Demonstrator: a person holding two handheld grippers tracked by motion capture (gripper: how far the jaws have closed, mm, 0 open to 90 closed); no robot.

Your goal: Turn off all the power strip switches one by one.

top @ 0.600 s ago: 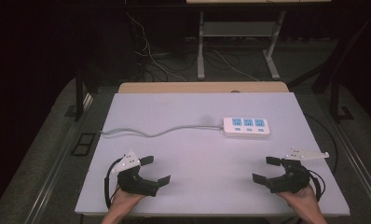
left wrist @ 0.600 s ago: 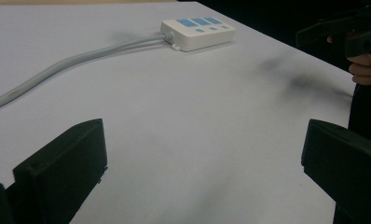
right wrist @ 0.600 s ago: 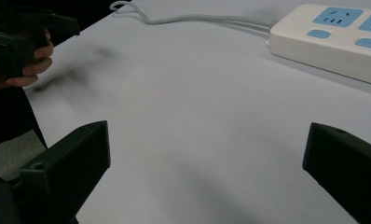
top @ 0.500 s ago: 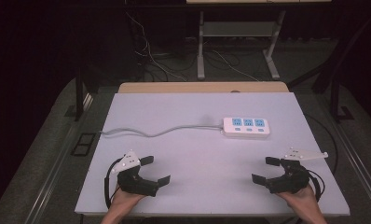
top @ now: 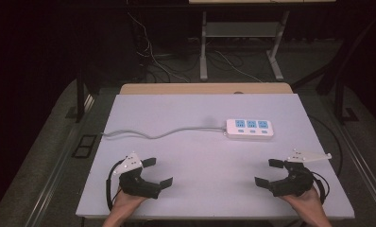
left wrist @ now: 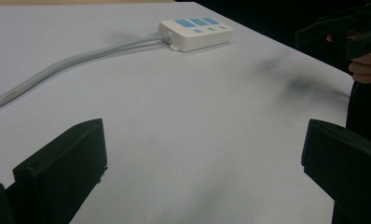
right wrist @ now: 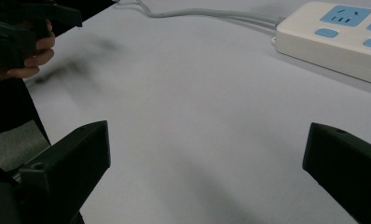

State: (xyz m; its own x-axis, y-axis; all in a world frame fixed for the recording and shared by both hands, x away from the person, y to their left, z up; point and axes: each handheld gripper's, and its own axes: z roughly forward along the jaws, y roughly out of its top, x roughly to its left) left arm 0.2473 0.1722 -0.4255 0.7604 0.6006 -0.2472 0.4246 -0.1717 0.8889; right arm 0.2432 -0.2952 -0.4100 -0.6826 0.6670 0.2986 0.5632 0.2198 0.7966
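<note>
I see the white power strip [top: 250, 128] lying flat on the pale table [top: 200, 189], ahead of both of my grippers and nearer the right one. Its three blue socket faces point up. In my right gripper view the power strip [right wrist: 333, 39] sits ahead and to the right of the jaws, well beyond them. In my left gripper view it [left wrist: 196, 33] lies farther off, straight ahead. Its grey cable [top: 162, 133] leaves the end facing my left gripper's side and curves across the table, passing ahead of the left gripper toward the table edge.

My left gripper [top: 155, 172] rests low over the near part of the table, jaws spread wide with nothing between them. My right gripper [top: 270, 172] sits opposite it, jaws likewise wide apart and empty. The two are well apart, with bare tabletop between them.
</note>
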